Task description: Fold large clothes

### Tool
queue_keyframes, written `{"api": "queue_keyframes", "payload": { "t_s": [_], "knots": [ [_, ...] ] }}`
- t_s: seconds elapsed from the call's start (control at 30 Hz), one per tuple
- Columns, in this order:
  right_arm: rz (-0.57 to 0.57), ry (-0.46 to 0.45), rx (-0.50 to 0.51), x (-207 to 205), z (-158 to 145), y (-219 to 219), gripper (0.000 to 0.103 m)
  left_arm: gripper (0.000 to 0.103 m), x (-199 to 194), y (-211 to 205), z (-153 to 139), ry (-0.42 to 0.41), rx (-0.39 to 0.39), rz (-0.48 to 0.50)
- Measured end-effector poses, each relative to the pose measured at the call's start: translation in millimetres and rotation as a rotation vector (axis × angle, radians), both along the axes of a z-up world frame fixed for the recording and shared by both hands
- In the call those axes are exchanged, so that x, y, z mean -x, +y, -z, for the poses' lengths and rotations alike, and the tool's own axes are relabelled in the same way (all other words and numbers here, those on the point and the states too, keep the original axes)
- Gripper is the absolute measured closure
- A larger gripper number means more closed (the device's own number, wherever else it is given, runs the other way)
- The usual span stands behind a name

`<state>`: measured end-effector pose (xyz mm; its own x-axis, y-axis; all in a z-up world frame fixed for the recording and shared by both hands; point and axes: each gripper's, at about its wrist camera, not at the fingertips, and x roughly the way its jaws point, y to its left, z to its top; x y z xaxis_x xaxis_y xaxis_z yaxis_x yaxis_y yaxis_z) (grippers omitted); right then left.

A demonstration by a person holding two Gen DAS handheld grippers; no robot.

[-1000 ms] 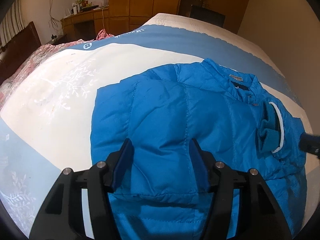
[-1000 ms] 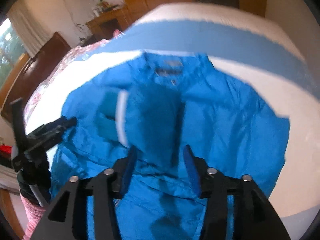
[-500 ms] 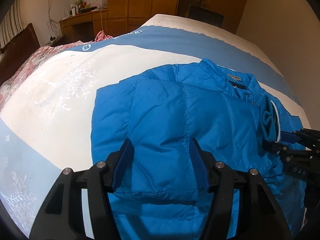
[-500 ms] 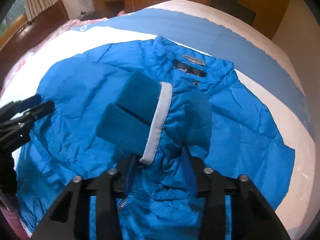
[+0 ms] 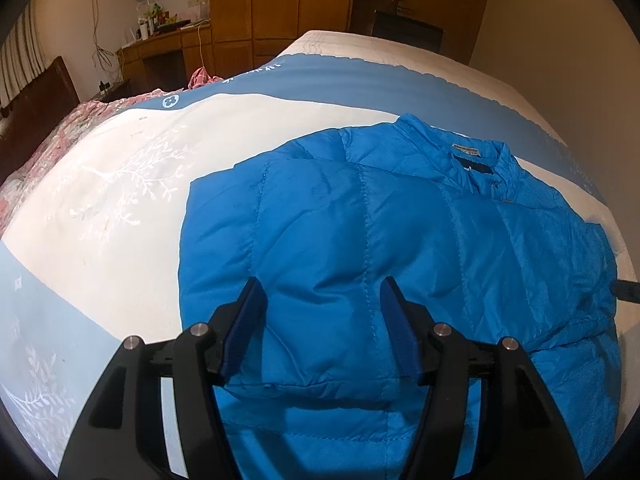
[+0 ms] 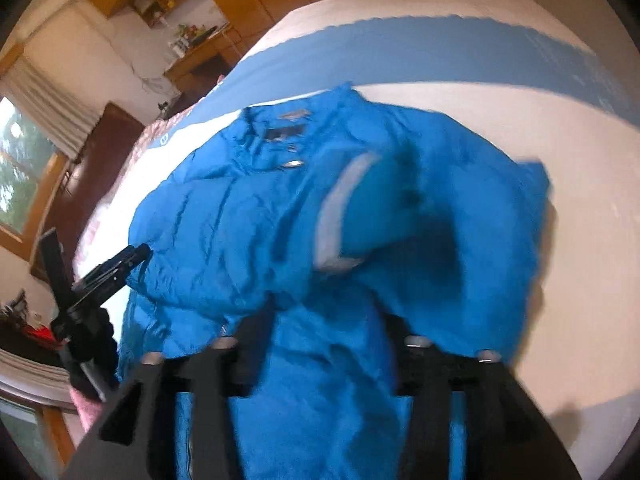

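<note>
A bright blue puffer jacket [image 5: 400, 220] lies on the bed, collar and label [image 5: 466, 150] at the far side, its left part folded over the front. My left gripper [image 5: 320, 316] hovers open just above that folded panel, with nothing pinched. In the blurred right wrist view the jacket [image 6: 224, 232] shows a sleeve with a teal cuff [image 6: 380, 200] and a white band [image 6: 334, 208] draped over the front. My right gripper [image 6: 324, 320] has its jaws opening; loose blue fabric lies between them and hides the fingertips. Its tip [image 5: 626, 290] peeks in at the left view's right edge.
The bed carries a white and blue quilt [image 5: 120, 200]; a pink blanket [image 5: 60, 136] lies at its left by a dark headboard [image 5: 36, 108]. A wooden desk [image 5: 168, 52] and wardrobes stand behind. The left gripper [image 6: 120, 264] shows beside the jacket's left edge.
My right gripper carried the cuffed sleeve over the jacket, pinched it half a second ago, then swung right and spread its jaws. The cuff left the left view. The left gripper stayed put.
</note>
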<state>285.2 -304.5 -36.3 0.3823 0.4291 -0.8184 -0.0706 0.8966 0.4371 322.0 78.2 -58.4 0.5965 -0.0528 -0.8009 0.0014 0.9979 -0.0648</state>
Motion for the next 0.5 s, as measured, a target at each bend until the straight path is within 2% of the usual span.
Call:
{"api": "queue_keyframes", "payload": {
  "t_s": [0.17, 0.23, 0.37, 0.5],
  "knots": [
    [0.075, 0.02, -0.072, -6, 7, -33, 0.039, 0.042, 4, -3, -6, -0.023, 0.024, 0.016],
    [0.08, 0.04, -0.107, -18, 14, -34, 0.039, 0.041, 6, -6, -7, -0.031, 0.023, 0.03],
    [0.09, 0.067, -0.104, -46, 32, -27, 0.041, 0.041, 5, -9, -5, -0.031, 0.017, 0.045],
    [0.089, 0.066, -0.09, -54, 39, -19, 0.079, 0.04, 4, -8, -4, -0.03, 0.009, 0.041]
  ]
}}
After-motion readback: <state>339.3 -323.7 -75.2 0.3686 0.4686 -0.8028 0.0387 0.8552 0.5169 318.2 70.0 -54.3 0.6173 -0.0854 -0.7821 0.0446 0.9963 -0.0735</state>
